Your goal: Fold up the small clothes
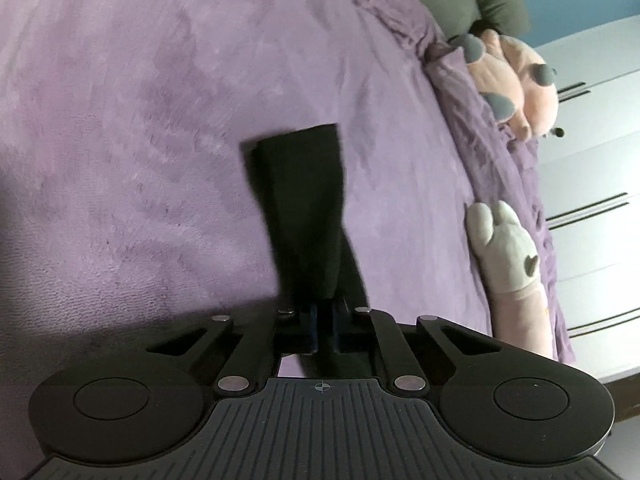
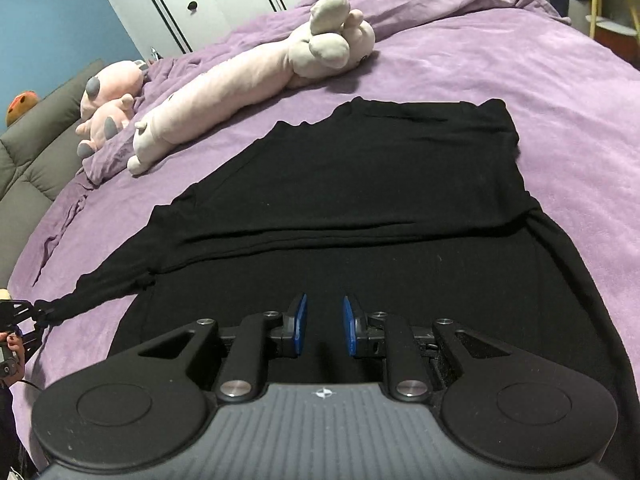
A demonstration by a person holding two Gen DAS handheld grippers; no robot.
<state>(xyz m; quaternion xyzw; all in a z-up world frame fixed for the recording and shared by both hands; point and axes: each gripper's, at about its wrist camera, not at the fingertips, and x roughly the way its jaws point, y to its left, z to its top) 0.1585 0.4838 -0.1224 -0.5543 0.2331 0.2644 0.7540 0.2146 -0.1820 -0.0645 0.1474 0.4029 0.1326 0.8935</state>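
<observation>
A black garment [image 2: 360, 200] lies spread on the purple bed cover [image 2: 540, 92], partly folded over itself. My right gripper [image 2: 324, 328] is open and empty, its blue pads [image 2: 299, 320] just above the garment's near part. My left gripper [image 1: 324, 320] is shut on the garment's sleeve [image 1: 304, 208], which hangs stretched in front of it above the bed cover [image 1: 120, 120]. In the right wrist view the left gripper [image 2: 24, 316] shows at the far left edge, pulling the sleeve end [image 2: 100, 288] out sideways.
A long pale plush toy [image 2: 248, 76] and a pink plush [image 2: 108, 100] lie on the bed beyond the garment; both show in the left wrist view [image 1: 508, 256] [image 1: 508, 80]. Grey pillows [image 2: 32, 160] and a white wardrobe [image 1: 592, 184] stand past the bed edge.
</observation>
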